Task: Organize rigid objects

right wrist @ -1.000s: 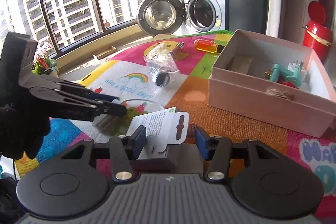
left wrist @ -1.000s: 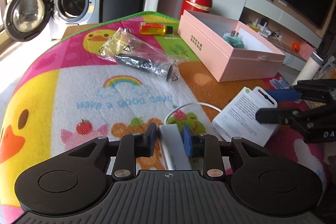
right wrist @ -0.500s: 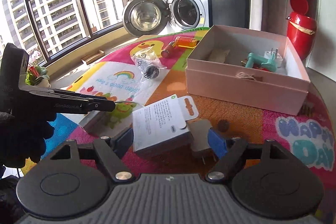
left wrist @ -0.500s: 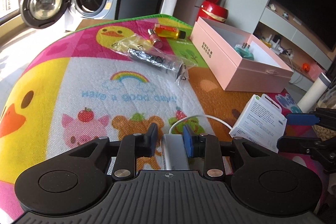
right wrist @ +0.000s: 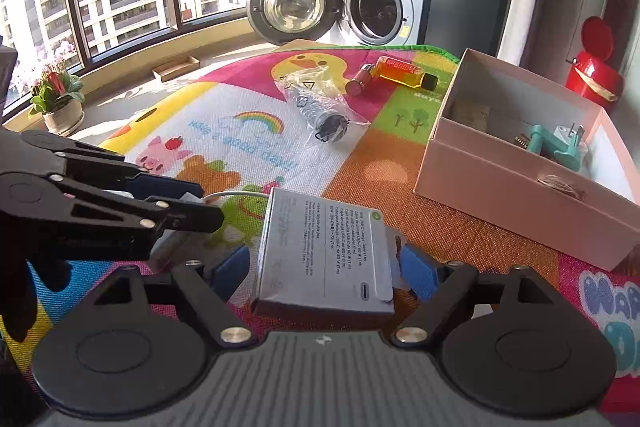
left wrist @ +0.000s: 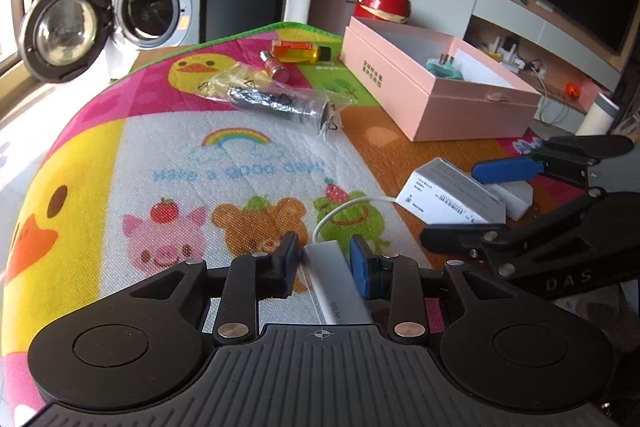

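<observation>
Right wrist view: right gripper (right wrist: 324, 263) opening around cable box (right wrist: 324, 251); left gripper (left wrist: 325, 263) seemingly clamps white adapter (left wrist: 336, 279).

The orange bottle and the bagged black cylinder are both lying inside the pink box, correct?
Not quite. The orange bottle and the bagged cylinder both lie on the mat, outside the pink box. The right wrist view shows it.
</observation>
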A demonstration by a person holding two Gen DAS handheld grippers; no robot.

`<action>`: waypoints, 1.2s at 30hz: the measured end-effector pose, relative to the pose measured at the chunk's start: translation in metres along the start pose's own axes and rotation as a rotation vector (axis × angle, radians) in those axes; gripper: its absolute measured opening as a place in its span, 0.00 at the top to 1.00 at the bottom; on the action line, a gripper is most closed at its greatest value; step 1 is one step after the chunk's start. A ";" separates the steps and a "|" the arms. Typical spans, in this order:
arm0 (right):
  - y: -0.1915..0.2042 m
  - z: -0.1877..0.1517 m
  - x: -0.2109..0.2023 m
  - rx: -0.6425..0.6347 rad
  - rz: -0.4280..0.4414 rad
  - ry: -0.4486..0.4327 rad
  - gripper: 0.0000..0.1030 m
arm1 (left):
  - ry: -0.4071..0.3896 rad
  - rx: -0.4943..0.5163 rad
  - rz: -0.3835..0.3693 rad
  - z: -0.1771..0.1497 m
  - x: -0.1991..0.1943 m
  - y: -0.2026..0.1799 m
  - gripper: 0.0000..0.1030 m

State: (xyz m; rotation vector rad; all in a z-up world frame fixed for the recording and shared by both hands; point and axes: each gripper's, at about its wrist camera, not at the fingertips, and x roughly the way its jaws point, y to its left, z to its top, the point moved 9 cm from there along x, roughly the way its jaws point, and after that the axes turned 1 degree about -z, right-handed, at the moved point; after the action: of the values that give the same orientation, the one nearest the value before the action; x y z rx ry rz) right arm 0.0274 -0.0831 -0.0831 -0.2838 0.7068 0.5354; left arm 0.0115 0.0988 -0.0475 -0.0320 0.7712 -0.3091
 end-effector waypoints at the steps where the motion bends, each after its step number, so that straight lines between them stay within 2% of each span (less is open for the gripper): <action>1: -0.004 0.000 0.003 0.001 -0.029 0.007 0.19 | 0.013 0.035 0.002 -0.001 -0.001 -0.003 0.67; 4: -0.007 -0.002 -0.006 -0.026 -0.028 -0.006 0.19 | 0.039 0.064 0.017 -0.004 -0.002 -0.007 0.68; 6: -0.006 -0.009 -0.019 -0.096 -0.007 -0.025 0.19 | 0.032 0.055 0.018 -0.005 -0.002 -0.006 0.69; 7: -0.008 -0.013 -0.023 -0.138 -0.035 -0.028 0.19 | 0.027 0.056 0.018 -0.005 -0.003 -0.006 0.69; 9: -0.021 -0.021 -0.034 -0.215 -0.165 -0.053 0.19 | 0.018 0.043 0.017 -0.005 -0.003 -0.005 0.68; 11: -0.044 -0.025 -0.043 -0.234 -0.320 -0.076 0.19 | 0.008 0.012 0.016 -0.003 -0.002 -0.003 0.70; 12: -0.057 -0.026 -0.048 -0.221 -0.373 -0.086 0.19 | -0.002 -0.022 0.016 -0.001 -0.001 0.000 0.72; 13: -0.068 -0.027 -0.053 -0.182 -0.384 -0.094 0.19 | -0.009 -0.056 0.014 0.001 0.000 0.002 0.73; 14: -0.077 -0.027 -0.057 -0.117 -0.354 -0.096 0.19 | -0.016 -0.085 0.013 0.003 0.002 0.004 0.74; 17: -0.094 -0.027 -0.056 0.106 -0.185 -0.071 0.19 | -0.037 -0.146 0.023 0.013 0.010 0.010 0.75; 19: -0.099 -0.028 -0.047 0.186 -0.150 -0.045 0.20 | -0.049 -0.166 0.060 0.019 0.013 0.017 0.75; 20: -0.100 -0.030 -0.042 0.202 -0.153 -0.032 0.23 | -0.056 -0.168 0.087 0.021 0.013 0.021 0.75; 21: -0.102 -0.031 -0.038 0.211 -0.159 -0.021 0.29 | -0.062 -0.167 0.101 0.022 0.011 0.024 0.75; 24: -0.101 -0.037 -0.037 0.234 -0.132 -0.026 0.31 | -0.016 -0.125 0.040 0.014 0.009 0.019 0.75; 27: -0.088 -0.043 -0.035 0.154 -0.093 -0.002 0.32 | 0.016 0.014 0.007 0.002 0.003 0.000 0.70; 29: -0.084 -0.048 -0.028 0.107 -0.122 0.023 0.33 | 0.035 0.056 0.002 -0.001 0.001 -0.008 0.65; 32: -0.091 -0.043 -0.018 0.141 -0.133 0.006 0.35 | 0.039 0.119 0.015 -0.004 0.002 -0.015 0.61; 35: -0.097 -0.034 -0.009 0.173 -0.131 -0.001 0.49 | 0.065 0.135 0.017 -0.007 -0.002 -0.017 0.61; 36: -0.097 -0.032 -0.007 0.170 -0.125 -0.002 0.56 | 0.085 0.137 0.016 -0.008 -0.004 -0.015 0.61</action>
State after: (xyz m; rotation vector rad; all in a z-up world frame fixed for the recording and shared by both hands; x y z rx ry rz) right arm 0.0596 -0.1794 -0.0948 -0.1673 0.7232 0.3540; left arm -0.0006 0.0857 -0.0483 0.1164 0.8327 -0.3494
